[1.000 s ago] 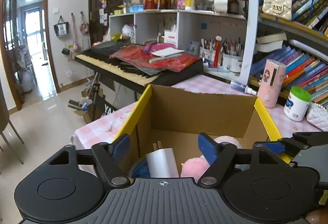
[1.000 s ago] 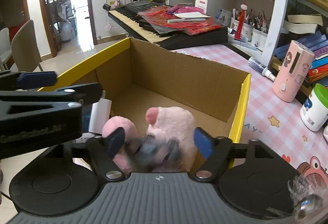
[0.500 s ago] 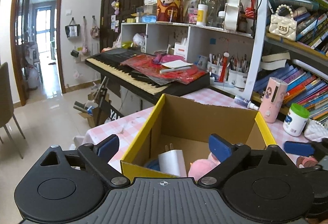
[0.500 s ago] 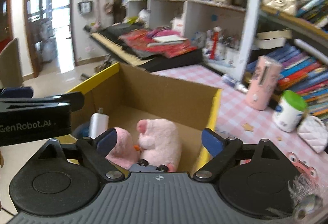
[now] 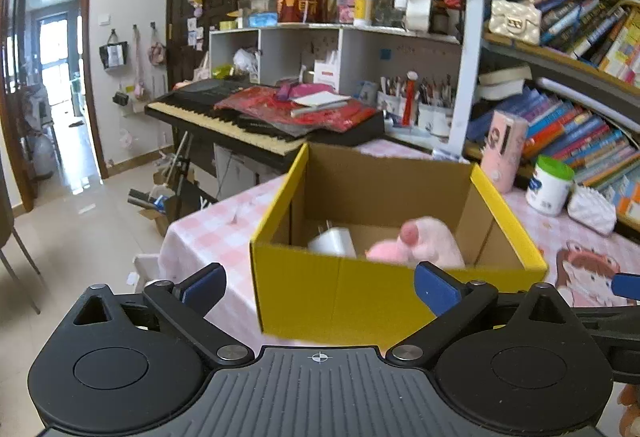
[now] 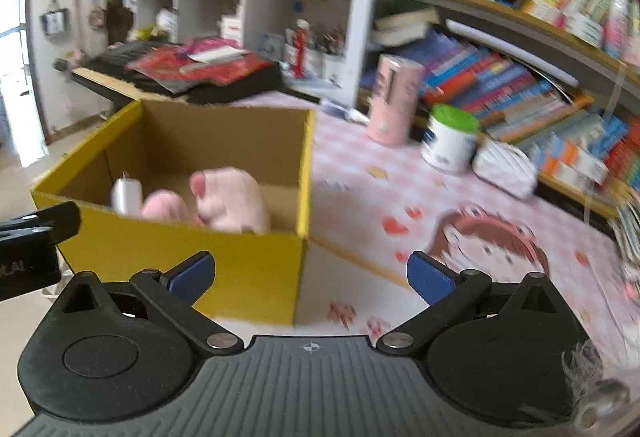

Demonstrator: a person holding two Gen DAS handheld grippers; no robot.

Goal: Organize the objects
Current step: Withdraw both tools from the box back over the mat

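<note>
The pink toy and a white plug lie in the box. Both jaws have just opened wide, empty. A jar and pink tube wait on the bench.

Left gripper: black ribbed body, blue pads, silver screws were seen.
Right gripper: black, blue-padded, crosshair-marked.

Yellow cardboard box sits open mid-frame; pink plush and white charger lie inside.
</note>
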